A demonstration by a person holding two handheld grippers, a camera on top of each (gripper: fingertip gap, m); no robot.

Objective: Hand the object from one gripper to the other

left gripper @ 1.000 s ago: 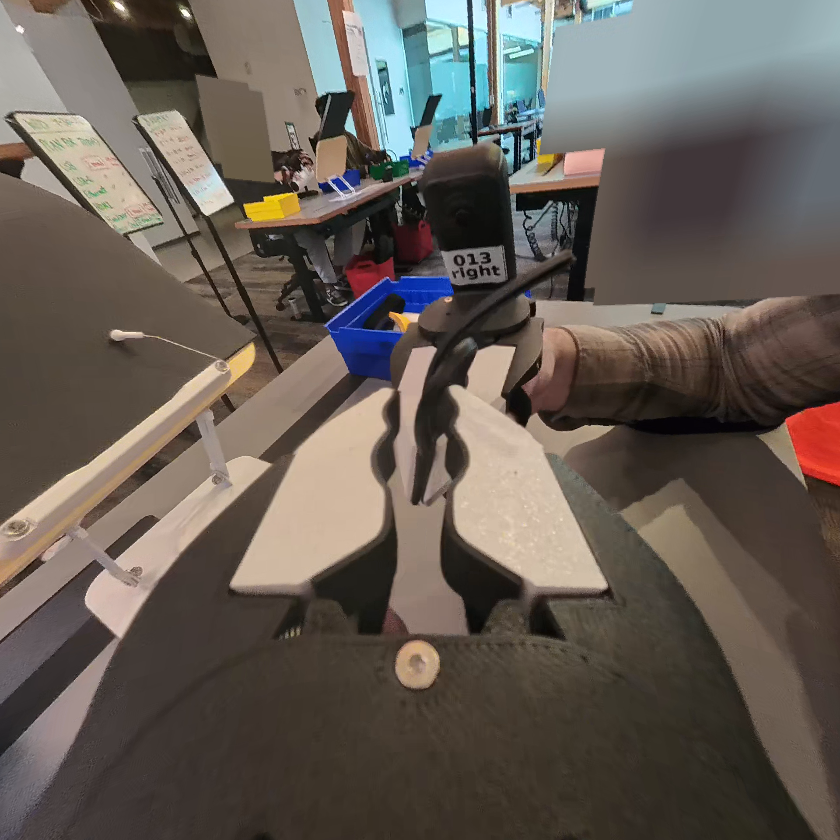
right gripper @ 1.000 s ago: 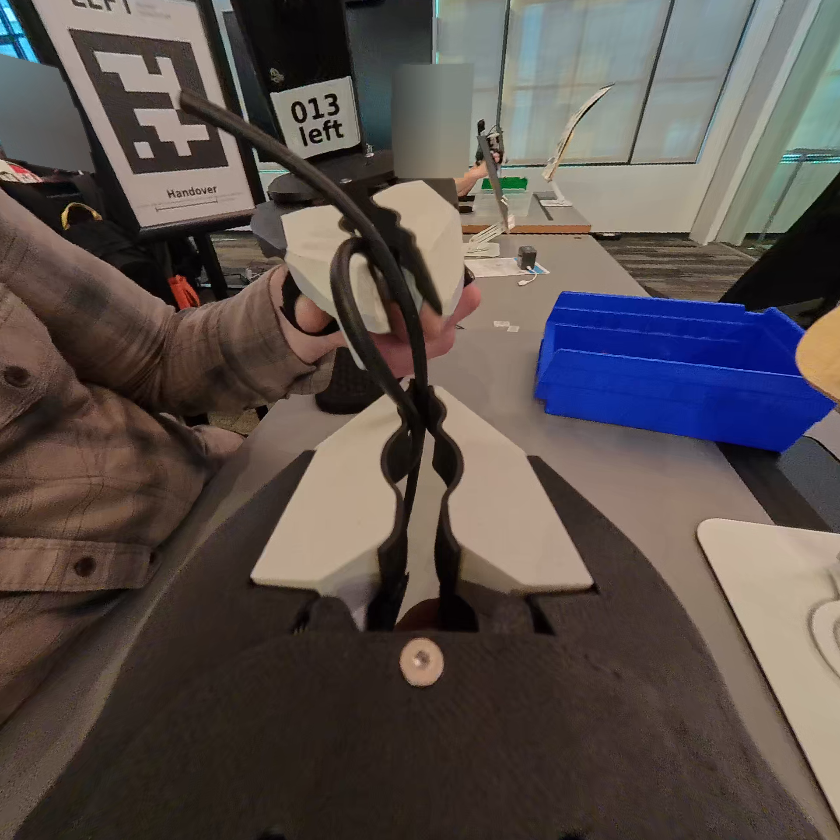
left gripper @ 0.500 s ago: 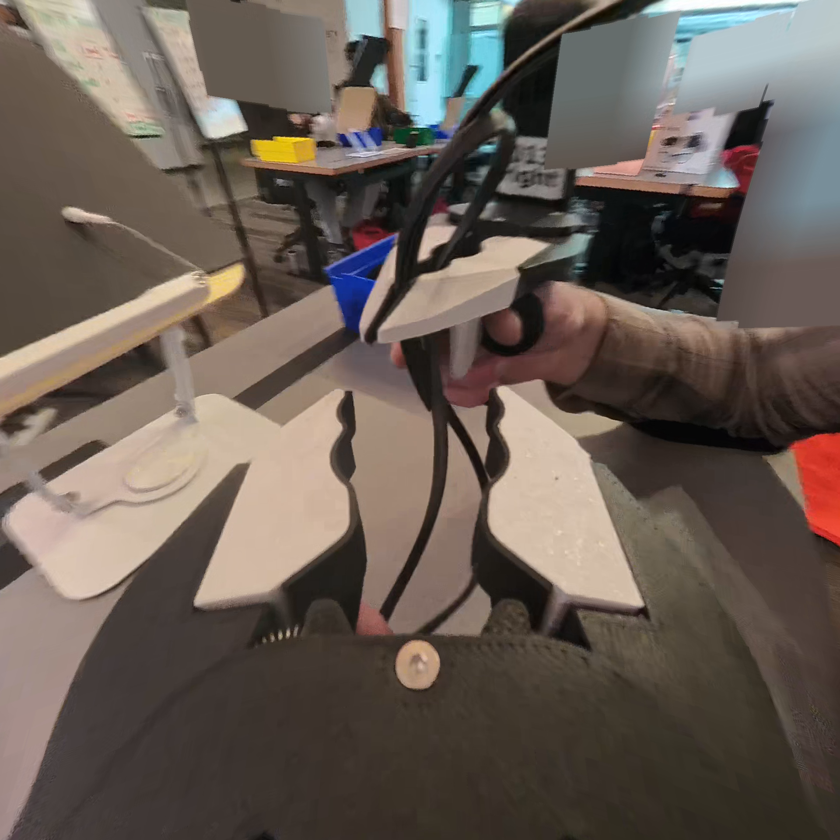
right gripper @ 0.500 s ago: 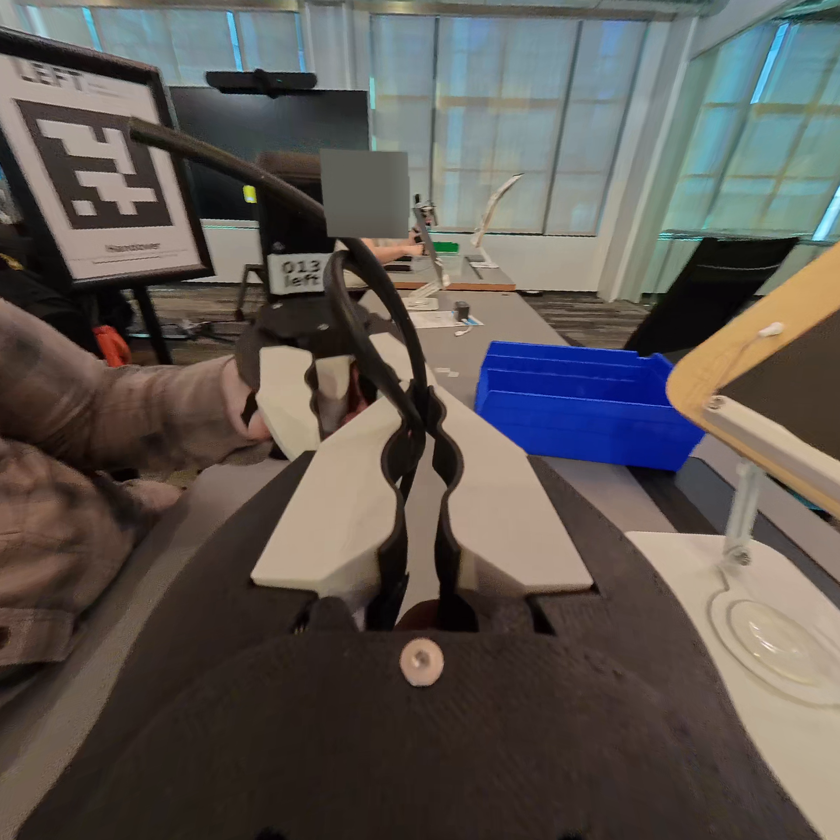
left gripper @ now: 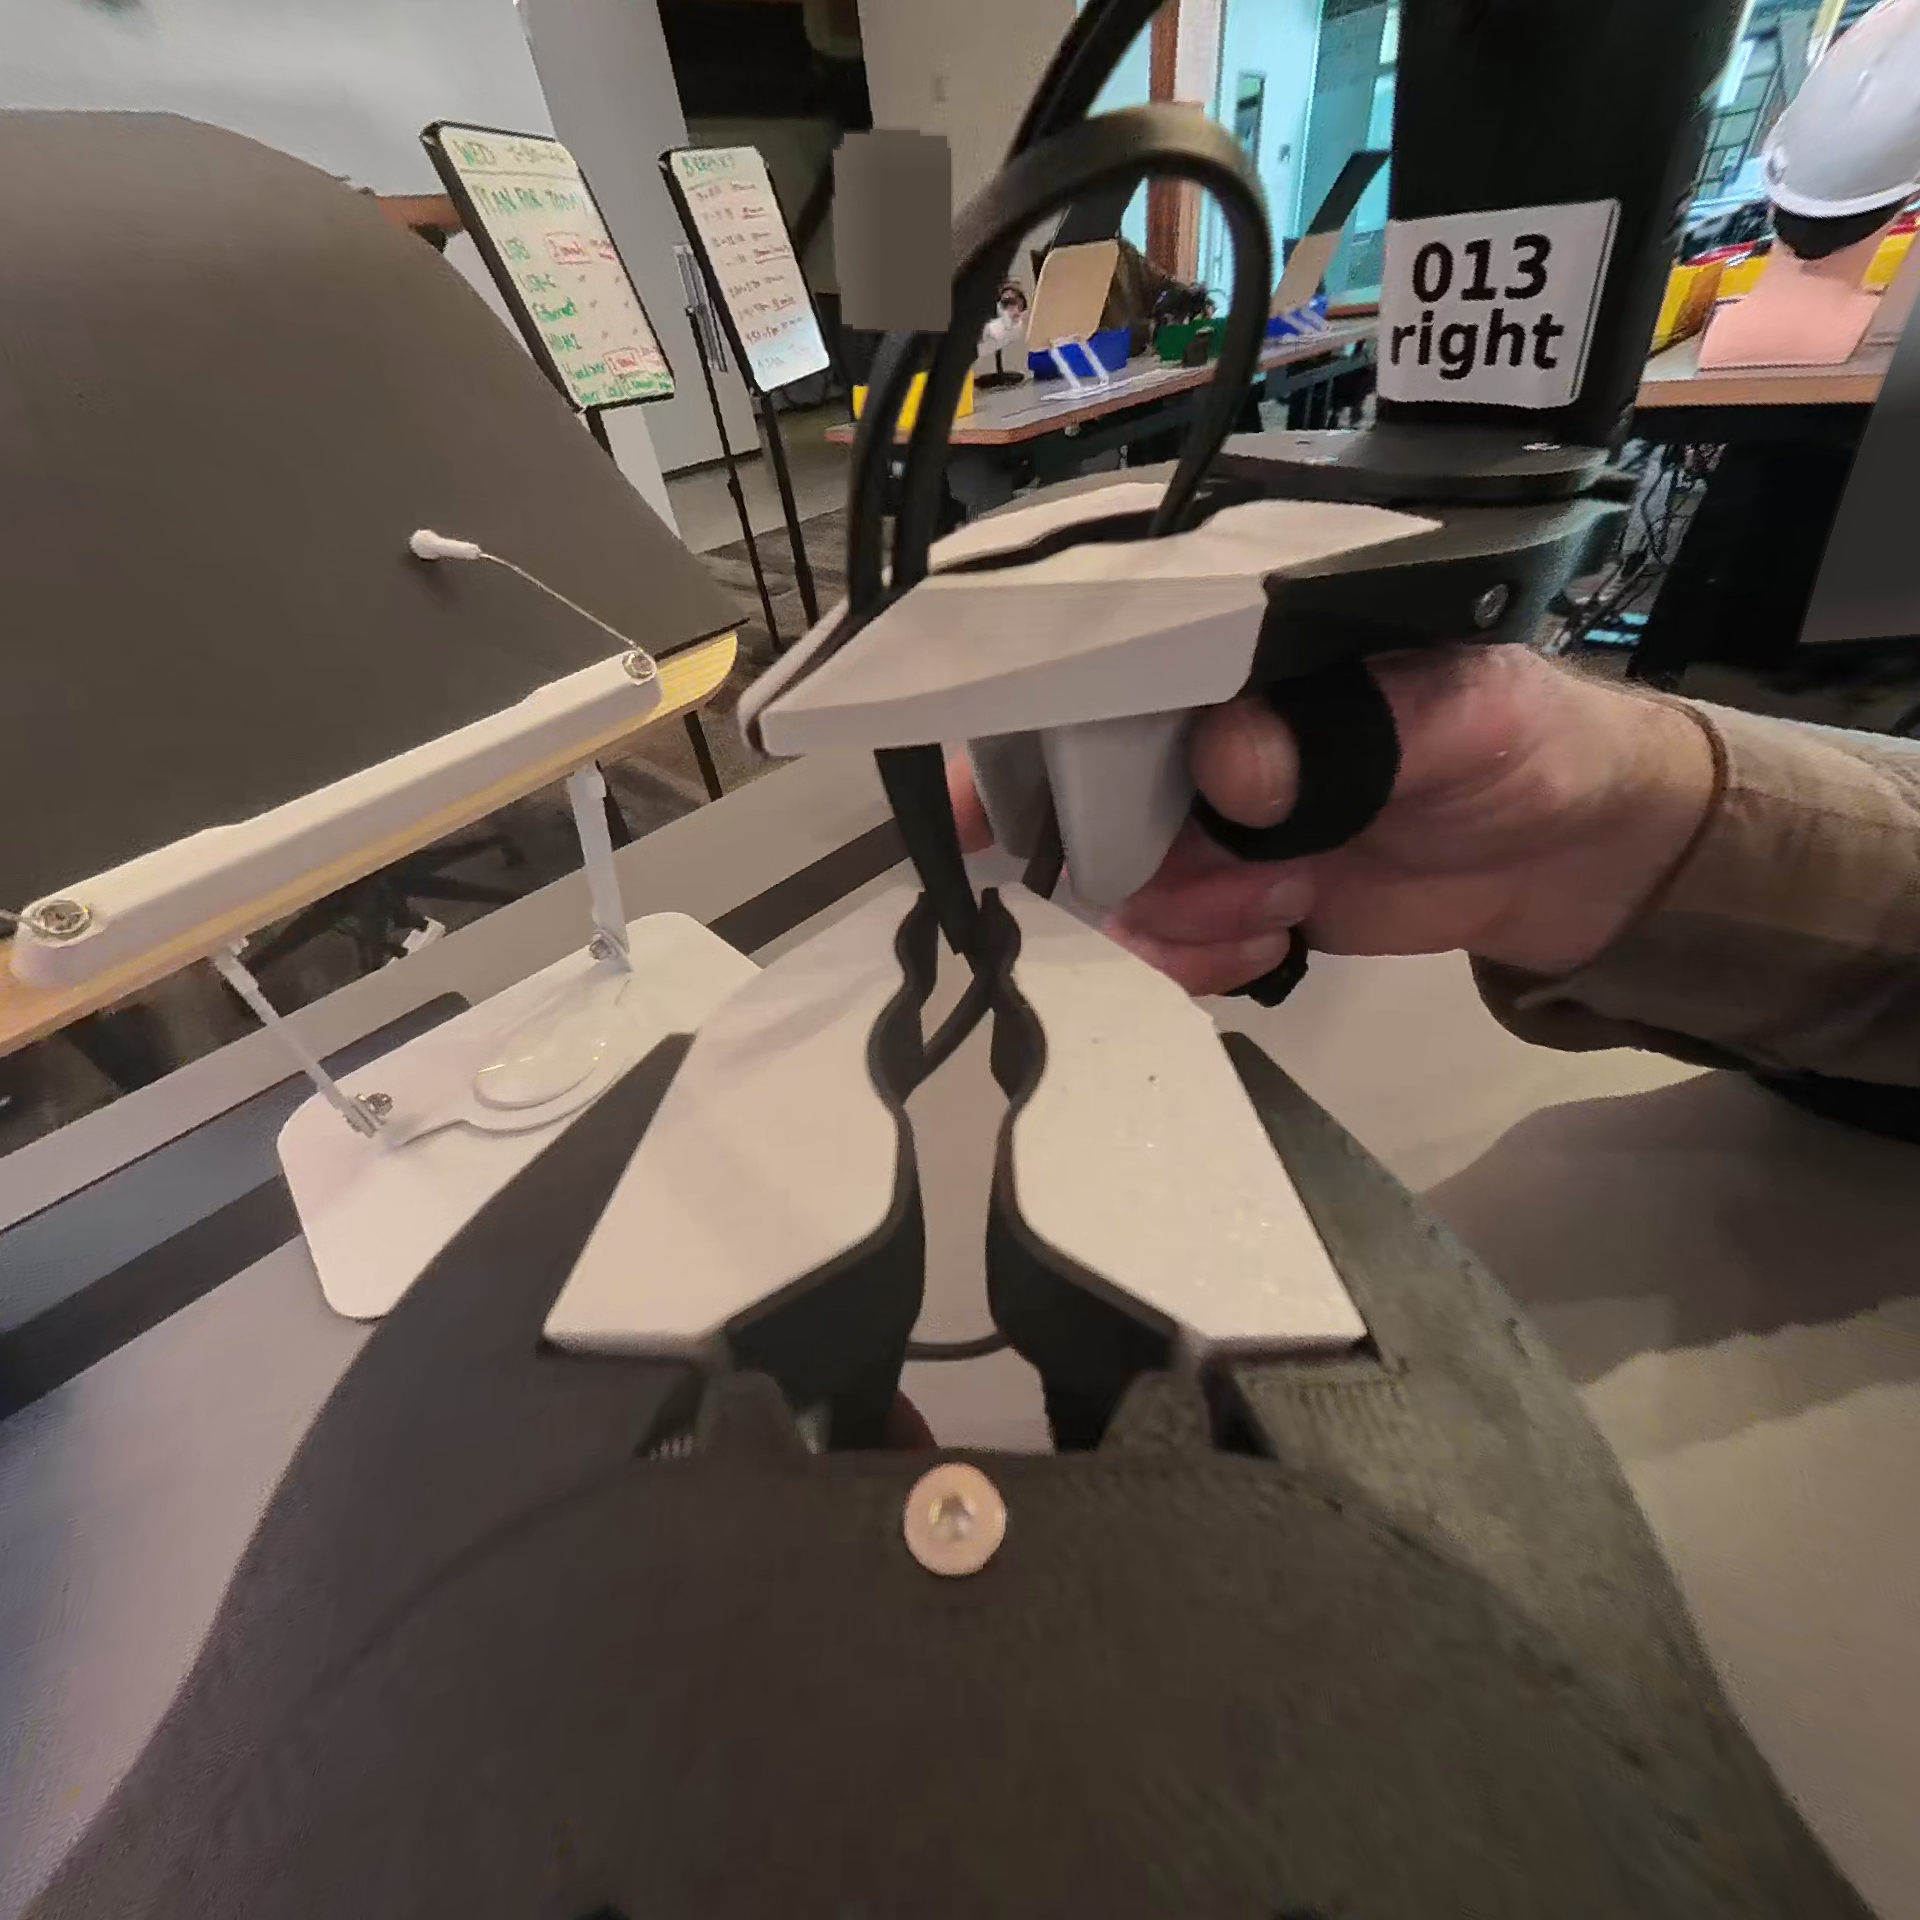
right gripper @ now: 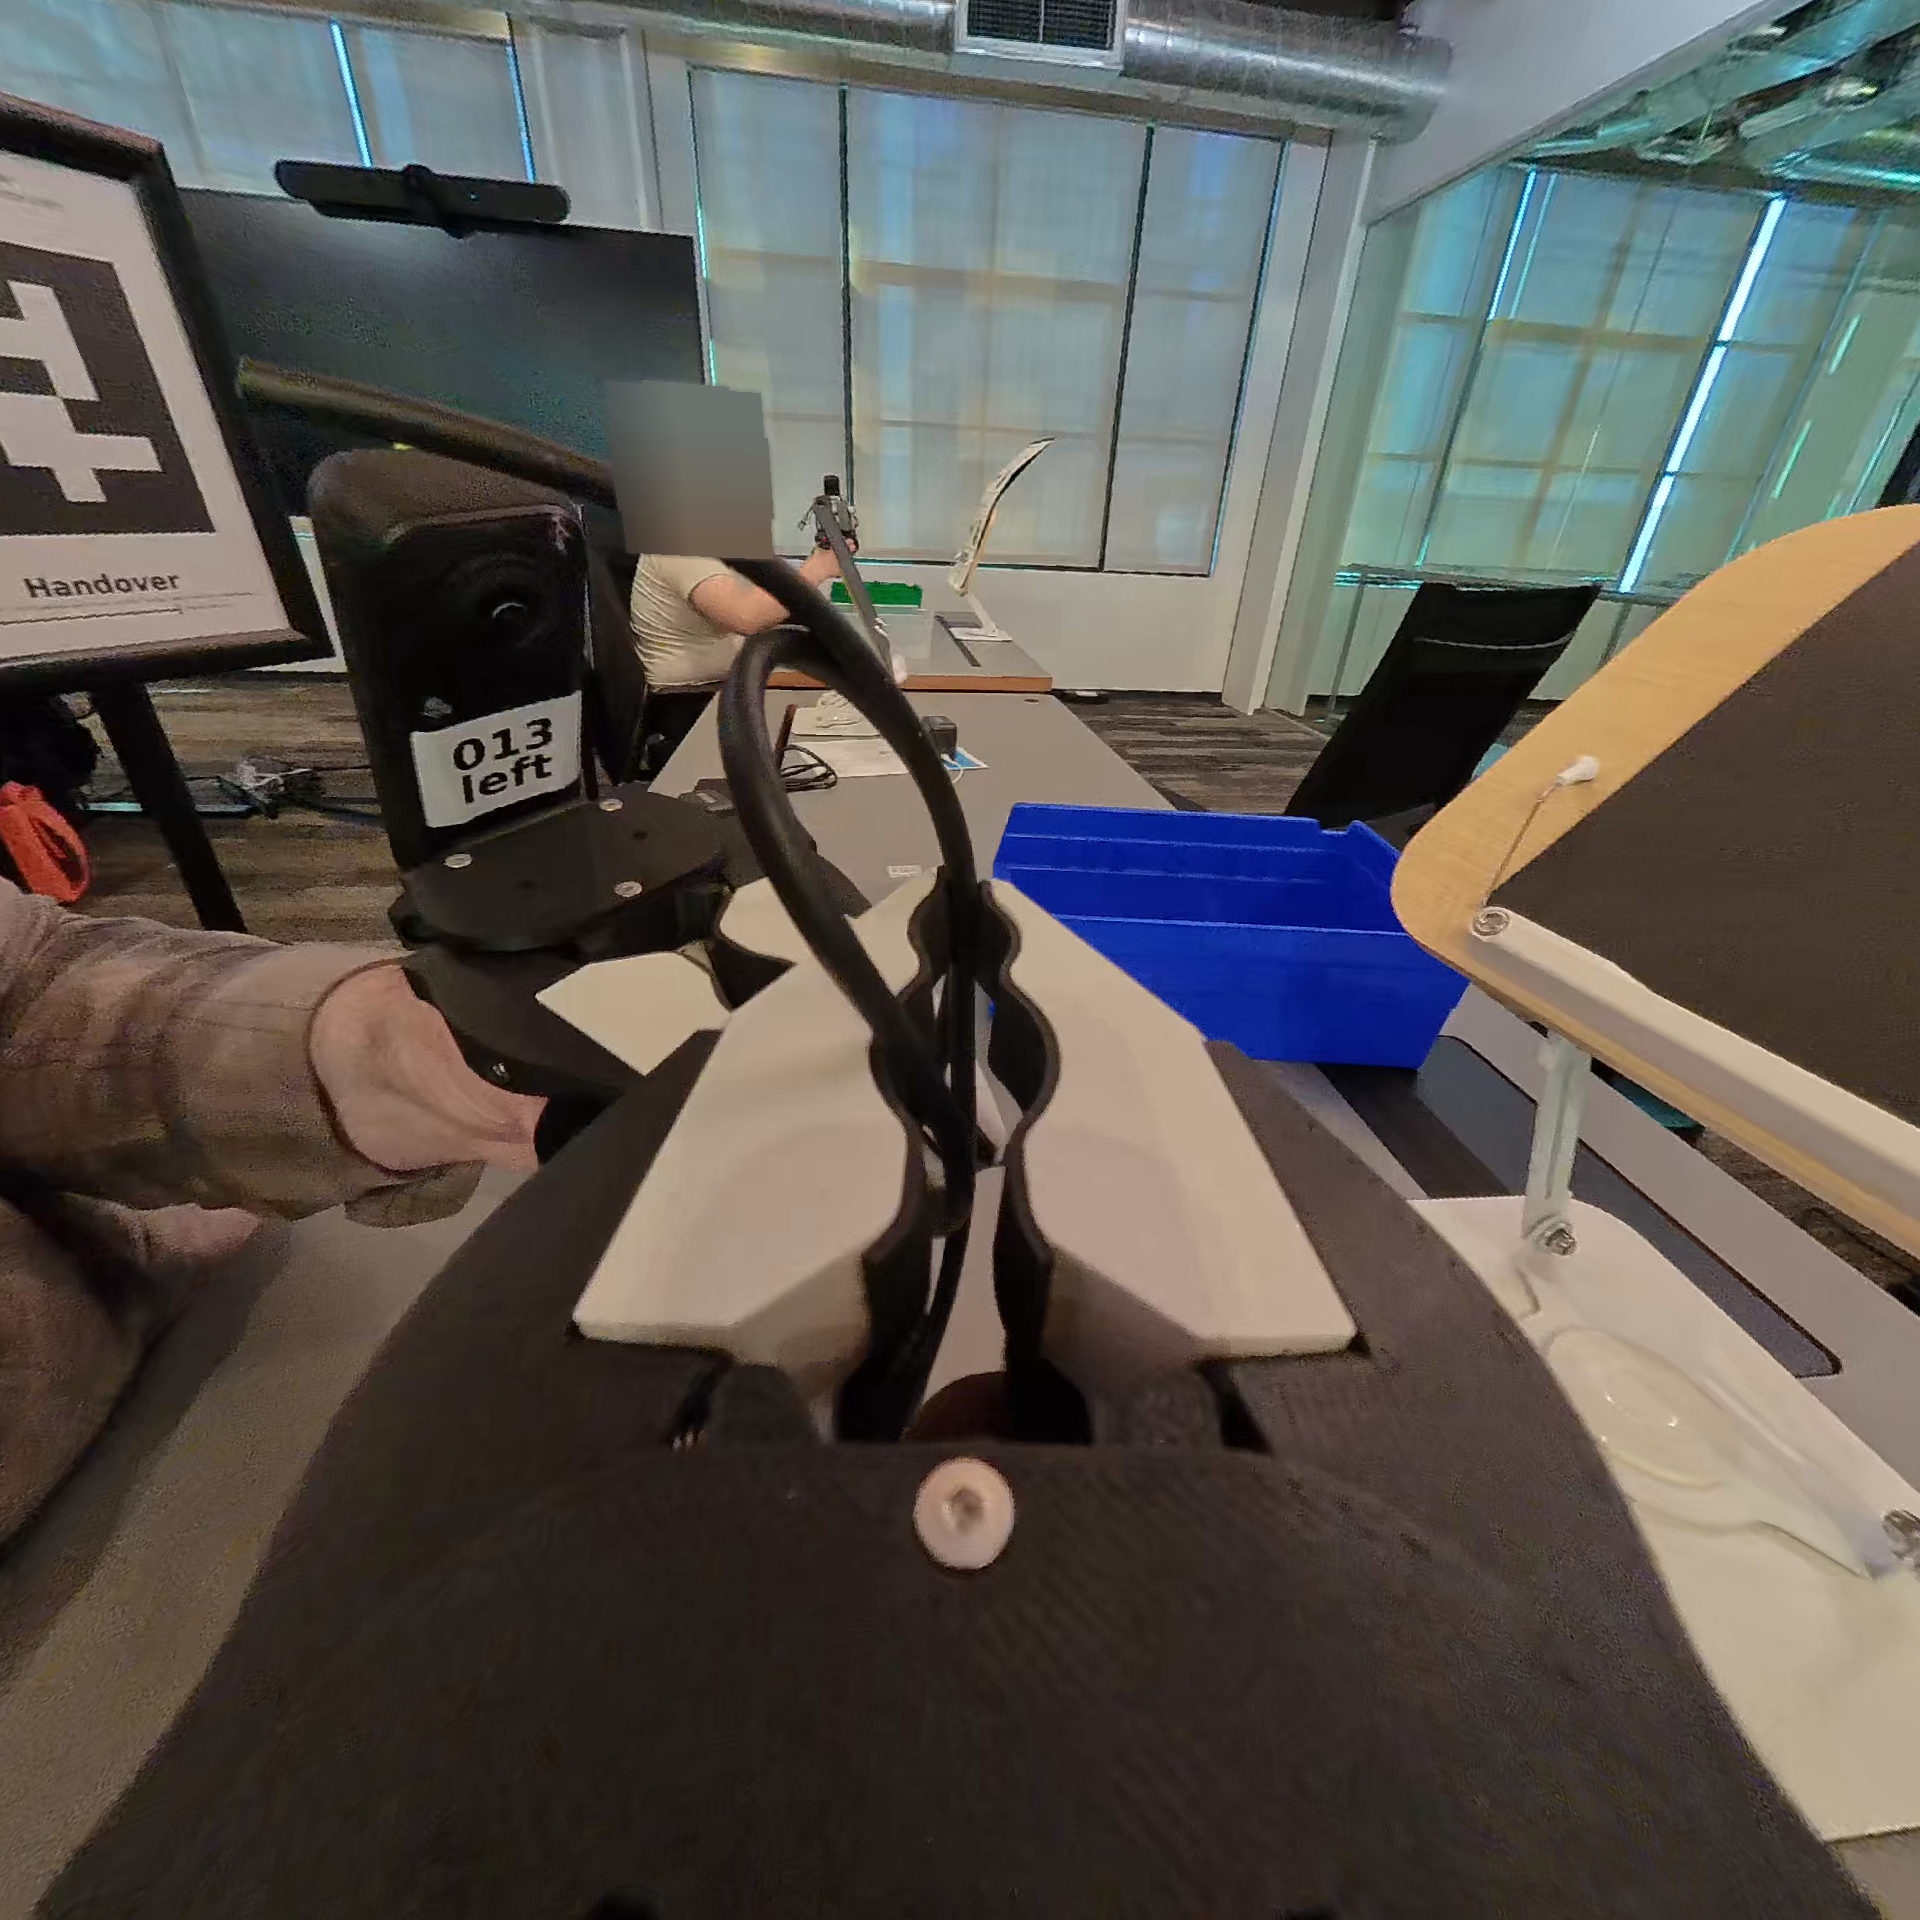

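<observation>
Mid-handover: both of your grippers pinch the looped black cable at once. The right gripper is nearly closed on two strands that rise toward 12 o'clock and arch over toward 10 o'clock. The left gripper, fingers almost together at the tips, clamps the lower strand hanging from the right gripper at 12 o'clock, above the grey table. Next, you probably confirm the receiving grip, then part only the giving fingers; which gripper gives cannot be told. The blue bin sits at 1 o'clock, apart.
</observation>
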